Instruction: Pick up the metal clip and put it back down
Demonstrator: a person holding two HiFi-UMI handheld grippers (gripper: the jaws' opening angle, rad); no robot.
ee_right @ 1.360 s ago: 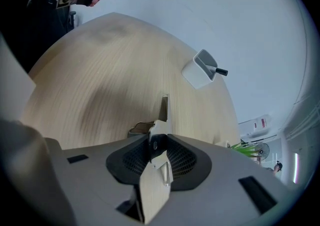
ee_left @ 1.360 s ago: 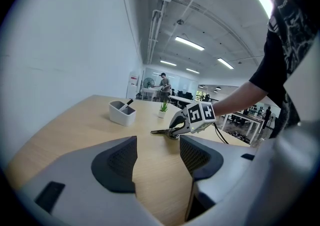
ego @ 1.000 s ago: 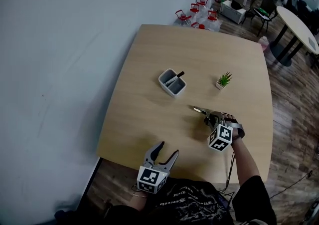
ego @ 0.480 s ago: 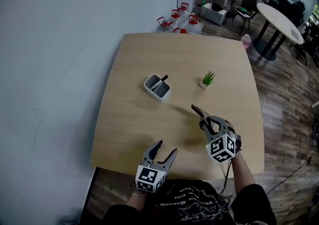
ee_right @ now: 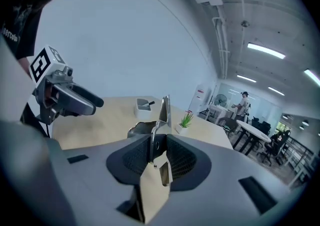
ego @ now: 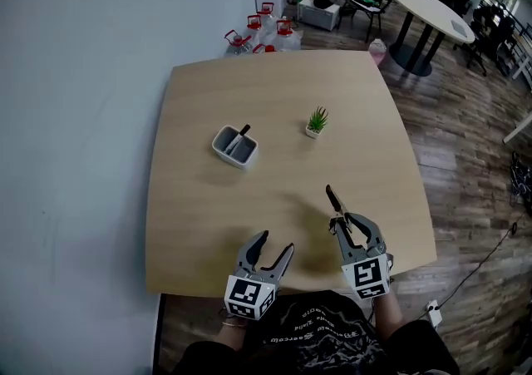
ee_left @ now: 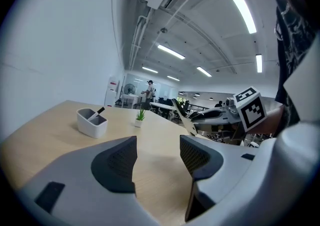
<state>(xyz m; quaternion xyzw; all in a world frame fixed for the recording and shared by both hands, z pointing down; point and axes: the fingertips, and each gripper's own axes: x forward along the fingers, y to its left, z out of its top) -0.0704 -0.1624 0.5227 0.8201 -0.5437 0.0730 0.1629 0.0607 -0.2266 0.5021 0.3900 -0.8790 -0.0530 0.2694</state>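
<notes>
While the grey pen holder (ego: 235, 146) is sitting untouched toward 10 o'clock on the worktop (ego: 274, 86), the person is standing at the 6 o'clock edge with a gripper in each hand. The left gripper (ego: 277, 242) is hovering over that near edge. Its jaws are standing wide apart with only bare wood between them, so it is taking no part.

Further right, the small potted plant (ego: 316, 121) is standing near 1 o'clock, well apart from both hands.

At about 5 o'clock the right gripper (ego: 343, 225) is pinching the metal clip (ego: 332, 200) by one end, its jaws drawn narrow and the pads pressing on either side. The free end of the clip is sticking out past the fingertips toward 11 o'clock. From where I am standing, the clip is looking to be riding clear of the wood rather than resting on it.

I am judging that the pick-up half is being completed and the put-down is coming next. That move is calling for the right hand to be coming down over open wood near 5 o'clock and levelling the clip so that its long side is meeting the surface first. The jaws should be easing apart only once the clip is lying settled, then drawing straight back so the pads are not dragging it along.
</notes>
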